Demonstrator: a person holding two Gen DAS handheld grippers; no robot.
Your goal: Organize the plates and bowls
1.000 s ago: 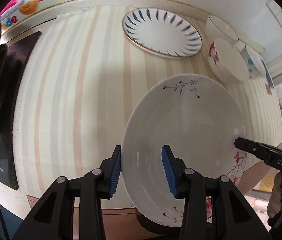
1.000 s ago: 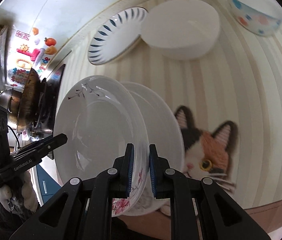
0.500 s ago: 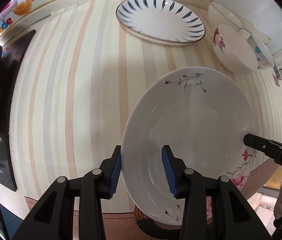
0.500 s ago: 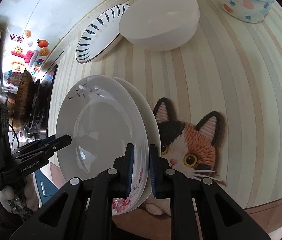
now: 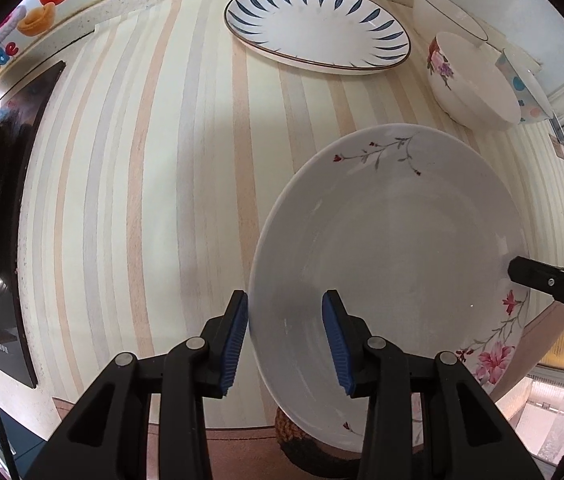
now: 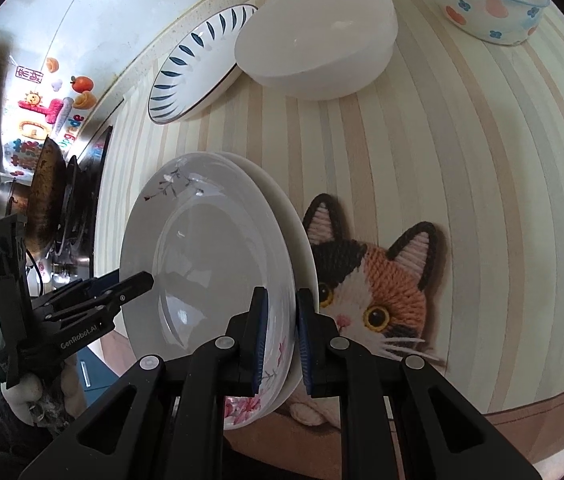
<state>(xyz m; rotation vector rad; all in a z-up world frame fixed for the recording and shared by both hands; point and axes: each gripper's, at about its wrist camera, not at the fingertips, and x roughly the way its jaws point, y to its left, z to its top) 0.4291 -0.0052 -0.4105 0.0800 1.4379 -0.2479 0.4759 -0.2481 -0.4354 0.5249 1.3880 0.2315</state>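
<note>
Two stacked white plates with pink flowers [image 5: 394, 248] [image 6: 210, 264] hang tilted above the striped counter, held from both sides. My left gripper [image 5: 286, 336] straddles the stack's left rim, one blue pad outside and one inside, shut on it. Its black fingers [image 6: 130, 286] show at the far rim in the right wrist view. My right gripper [image 6: 282, 336] is shut on the opposite rim, by the pink flower print. One of its fingers [image 5: 542, 280] reaches in at the right of the left wrist view.
A cat-face mat [image 6: 382, 280] lies under and beside the stack. At the back stand a blue-leaf plate [image 5: 318, 28], an overturned white bowl [image 5: 470, 80], a dotted bowl [image 6: 486, 4] and a clear bowl [image 5: 450, 12]. A stove with a wok [image 6: 46, 200] is at the left.
The left side of the stack has sunk a little with my left gripper. The lower plate now shows less beside the upper one, and more of the cat mat is uncovered.
</note>
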